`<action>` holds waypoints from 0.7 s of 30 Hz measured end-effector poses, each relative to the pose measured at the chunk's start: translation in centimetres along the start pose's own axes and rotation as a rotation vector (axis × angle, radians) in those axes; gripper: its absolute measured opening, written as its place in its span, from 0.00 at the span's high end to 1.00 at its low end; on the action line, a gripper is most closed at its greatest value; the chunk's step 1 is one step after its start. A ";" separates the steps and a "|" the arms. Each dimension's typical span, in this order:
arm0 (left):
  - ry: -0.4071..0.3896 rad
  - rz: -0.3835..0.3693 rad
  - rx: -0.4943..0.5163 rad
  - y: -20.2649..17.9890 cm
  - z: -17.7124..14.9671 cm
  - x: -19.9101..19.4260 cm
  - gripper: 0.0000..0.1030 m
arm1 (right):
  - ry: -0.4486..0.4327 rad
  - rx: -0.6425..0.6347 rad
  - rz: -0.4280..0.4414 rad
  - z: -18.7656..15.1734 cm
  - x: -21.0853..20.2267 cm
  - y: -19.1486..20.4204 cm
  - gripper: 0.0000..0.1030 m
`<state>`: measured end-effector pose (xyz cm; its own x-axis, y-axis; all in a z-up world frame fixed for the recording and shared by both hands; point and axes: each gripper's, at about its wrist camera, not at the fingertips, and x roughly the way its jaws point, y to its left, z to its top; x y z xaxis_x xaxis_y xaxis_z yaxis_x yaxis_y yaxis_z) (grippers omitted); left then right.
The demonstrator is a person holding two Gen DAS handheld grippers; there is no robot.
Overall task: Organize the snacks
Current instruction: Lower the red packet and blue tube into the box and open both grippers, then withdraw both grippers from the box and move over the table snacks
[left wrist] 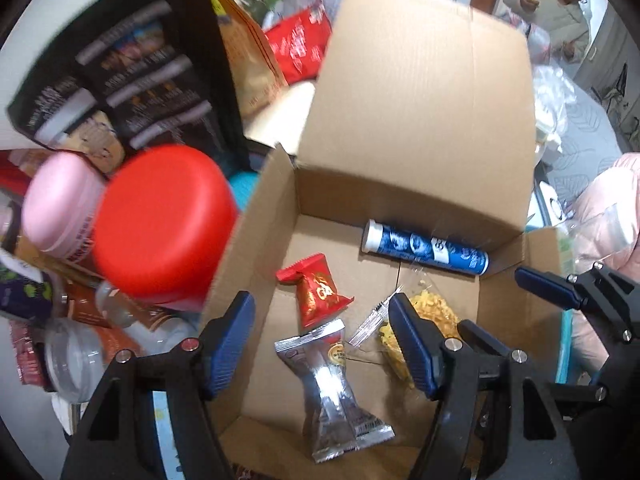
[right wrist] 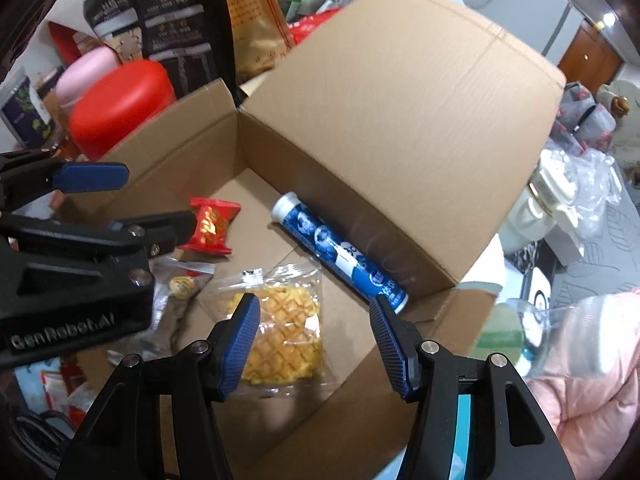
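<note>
Here, both grippers over one open carton:

Box: cardboard box, flaps up, tall rear flap standing behind the floor; seen from above in both views.

Tube: blue tube with white cap, lying on its side along the rear wall of the box, touching or just beside it.

Red pack: small red packet with gold print, on the box floor near the left wall, well apart from the tube.

Silver pack: silver packet, lying flat just in front of the red pack, its top edge touching or overlapping it.

Waffle: clear bag of yellow waffle, flat on the floor between the silver pack and the tube's lower end.

Left gripper: left gripper, jaws wide, nothing between them; hangs above the silver pack, not touching it as far as can be told.

Right gripper: right gripper, jaws wide, nothing held; poised over the waffle bag, contact cannot be told.

Outside, left: red lid and pink lid on jars just beside the box wall; black bag behind them.

Outside, rear: red bag behind the flap.
</note>
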<state>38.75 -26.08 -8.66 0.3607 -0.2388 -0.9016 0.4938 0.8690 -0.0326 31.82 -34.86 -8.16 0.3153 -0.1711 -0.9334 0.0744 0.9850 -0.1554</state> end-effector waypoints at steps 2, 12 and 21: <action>-0.019 0.003 -0.008 0.3 0.0 -1.4 0.33 | -0.017 -0.001 0.005 0.1 -1.1 0.3 0.44; -0.113 0.028 -0.060 1.8 -1.3 -9.0 0.33 | -0.118 -0.028 0.019 -0.1 -8.0 1.9 0.43; -0.178 0.051 -0.111 2.2 -4.6 -15.2 0.33 | -0.215 -0.070 0.035 -1.8 -13.9 4.0 0.23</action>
<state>30.74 -18.52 2.99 0.5222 -0.2575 -0.8131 0.3847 0.9220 -0.0449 26.04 -28.53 3.66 0.5115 -0.1300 -0.8494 -0.0038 0.9881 -0.1535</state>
